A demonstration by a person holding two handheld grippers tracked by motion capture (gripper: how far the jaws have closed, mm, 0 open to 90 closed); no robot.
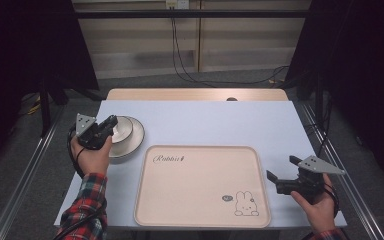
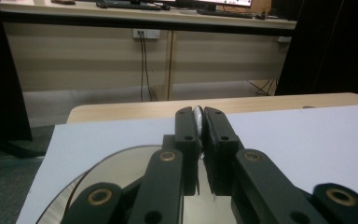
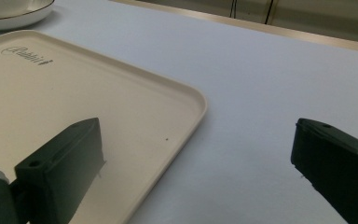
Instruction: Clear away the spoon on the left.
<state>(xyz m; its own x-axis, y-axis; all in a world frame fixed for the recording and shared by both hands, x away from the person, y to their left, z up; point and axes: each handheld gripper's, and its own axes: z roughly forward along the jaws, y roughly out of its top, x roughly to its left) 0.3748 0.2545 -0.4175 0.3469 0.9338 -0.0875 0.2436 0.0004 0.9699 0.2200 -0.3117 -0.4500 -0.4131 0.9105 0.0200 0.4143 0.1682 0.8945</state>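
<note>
White-covered table (image 1: 280, 125) carries tray (image 1: 202, 186) at near centre, w/ plate (image 1: 132, 137) at far left. Left gripper (image 2: 199, 122) is clamped on the bowl (image 1: 122, 127) rim; lift it level and slowly. Right gripper (image 3: 198, 158) is wide apart, holding nothing, near right. Tray print looks like "Rabbit".

One cream serving tray (image 1: 202, 186) with a rabbit drawing lies on the single white-covered table (image 1: 230, 122). One white bowl (image 1: 121, 128) sits in one gold-rimmed white plate (image 1: 136, 140). Two hand-held grippers are present: the left gripper (image 1: 111, 123) and the right gripper (image 1: 282, 169).
</note>
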